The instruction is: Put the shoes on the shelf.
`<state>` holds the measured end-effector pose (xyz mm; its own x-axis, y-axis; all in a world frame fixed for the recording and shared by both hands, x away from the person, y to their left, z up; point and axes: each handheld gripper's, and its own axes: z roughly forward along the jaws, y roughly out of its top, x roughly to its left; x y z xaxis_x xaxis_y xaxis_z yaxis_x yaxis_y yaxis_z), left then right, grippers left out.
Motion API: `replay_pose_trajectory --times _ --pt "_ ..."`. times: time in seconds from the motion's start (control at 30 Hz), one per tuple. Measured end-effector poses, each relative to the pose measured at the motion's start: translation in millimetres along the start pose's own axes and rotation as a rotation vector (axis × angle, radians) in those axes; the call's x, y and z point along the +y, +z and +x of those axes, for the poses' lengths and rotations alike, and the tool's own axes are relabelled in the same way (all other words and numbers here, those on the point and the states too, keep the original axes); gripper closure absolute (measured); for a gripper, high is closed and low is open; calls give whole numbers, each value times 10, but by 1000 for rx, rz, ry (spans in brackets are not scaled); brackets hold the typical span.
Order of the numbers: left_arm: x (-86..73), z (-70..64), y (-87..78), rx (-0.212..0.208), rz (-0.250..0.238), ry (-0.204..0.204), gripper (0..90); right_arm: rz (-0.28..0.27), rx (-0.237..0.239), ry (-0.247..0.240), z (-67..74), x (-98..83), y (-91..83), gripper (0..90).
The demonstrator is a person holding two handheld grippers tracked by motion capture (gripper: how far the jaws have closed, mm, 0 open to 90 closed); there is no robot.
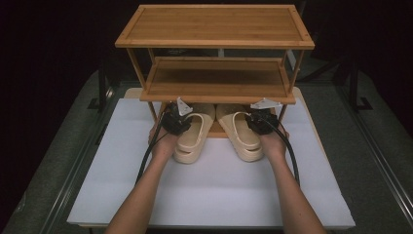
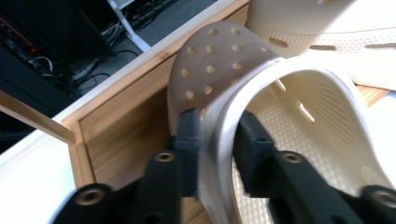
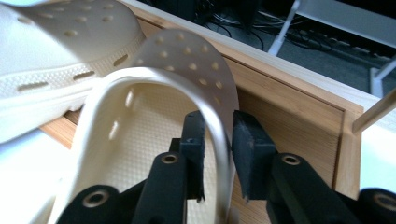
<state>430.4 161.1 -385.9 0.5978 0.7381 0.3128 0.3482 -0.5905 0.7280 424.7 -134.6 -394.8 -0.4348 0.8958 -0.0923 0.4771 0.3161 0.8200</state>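
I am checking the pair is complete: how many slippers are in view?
2. The left slipper and the right slipper lie side by side, toes under the bamboo rack. None seems hidden.

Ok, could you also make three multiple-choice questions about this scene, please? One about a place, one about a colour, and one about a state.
1. Where are the slippers?
A. On the top shelf
B. At the bottom of the rack, under the middle shelf
C. On the floor beside the table

2. What colour are the slippers?
A. Black
B. Red
C. Cream

3. How do the slippers lie?
A. Side by side, soles down
B. Upside down
C. Stacked on each other

Answers:
1 B: the high view shows their toes under the middle shelf and their heels sticking out towards the person.
2 C: both look pale cream in every view.
3 A: their straps face up and they lie next to each other.
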Motion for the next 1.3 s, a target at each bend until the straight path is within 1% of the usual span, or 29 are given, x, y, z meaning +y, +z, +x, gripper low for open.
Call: replay_pose_trajectory --times 0.03,0.07,0.1,0.13,0.23,0.27,0.33,0.37,0.4,0.43,0.47,0.5,0.53,0.57,0.63,0.67,0.73,0.77,0.8,0.87,0.93,0.97,1.0,1.07,1.1,1.17,1.23,1.27,1.3 --pt "-3 -5 2 0 -1 -6 667 -2 7 8 -10 1 -9 709" --pt "-4 3 -1 -9 7 -3 632 -1 14 13 -16 5 -15 677" --pt "-7 7 -5 -18 5 -11 600 -1 14 9 -19 7 -24 651" --pt "-9 18 -16 -23 11 -8 573 0 15 11 -18 9 -35 620" --pt "-9 44 -73 -53 11 -33 503 -2 29 21 -38 13 -84 542" --pt "-11 66 -105 -75 7 -40 486 -2 38 27 -46 15 -106 516" --pt "-19 91 -151 -109 -13 -71 447 0 58 39 -67 21 -164 473" --pt "-25 115 -193 -128 -11 -78 435 -4 71 45 -84 22 -196 457" --pt "-36 137 -241 -152 -17 -95 417 -5 81 51 -97 25 -233 440" --pt "-50 167 -300 -176 -10 -95 389 -4 96 58 -116 26 -283 422" --pt "-60 176 -329 -188 -15 -103 365 -3 114 64 -138 23 -335 399" --pt "-77 185 -371 -204 -18 -112 346 -1 123 69 -149 19 -368 390" --pt "-91 195 -400 -216 -20 -112 324 -2 137 72 -162 9 -413 377" --pt "-117 209 -448 -239 -20 -117 304 -2 146 72 -171 0 -446 364" --pt "-155 213 -517 -267 -15 -124 258 6 161 69 -187 -33 -525 336" --pt "-180 216 -556 -278 -12 -121 237 15 174 64 -194 -50 -560 312" --pt "-237 209 -631 -292 -17 -117 191 9 182 63 -207 -102 -641 307" --pt "-268 209 -669 -300 -11 -107 188 5 194 68 -219 -131 -681 304" --pt "-311 195 -703 -310 -22 -108 174 5 202 71 -228 -162 -718 289" --pt "-372 182 -748 -329 -23 -107 151 19 223 65 -242 -228 -777 252" --pt "-437 161 -791 -336 -17 -93 117 20 241 58 -245 -295 -817 232" --pt "-474 149 -806 -341 -18 -91 107 31 250 58 -249 -330 -831 199" --pt "-514 135 -817 -346 -22 -92 96 35 255 53 -251 -369 -841 191" --pt "-613 108 -820 -357 -29 -94 87 34 267 47 -260 -464 -867 187" --pt "-658 96 -812 -363 -24 -95 72 30 270 44 -264 -505 -871 185" --pt "-732 77 -785 -365 -9 -94 45 28 289 47 -266 -588 -868 183" --pt "-814 55 -742 -368 10 -105 23 32 292 38 -254 -662 -849 176" --pt "-845 46 -716 -372 21 -103 23 39 301 39 -249 -704 -833 174" --pt "-870 34 -692 -372 32 -102 22 58 309 38 -244 -736 -806 152"
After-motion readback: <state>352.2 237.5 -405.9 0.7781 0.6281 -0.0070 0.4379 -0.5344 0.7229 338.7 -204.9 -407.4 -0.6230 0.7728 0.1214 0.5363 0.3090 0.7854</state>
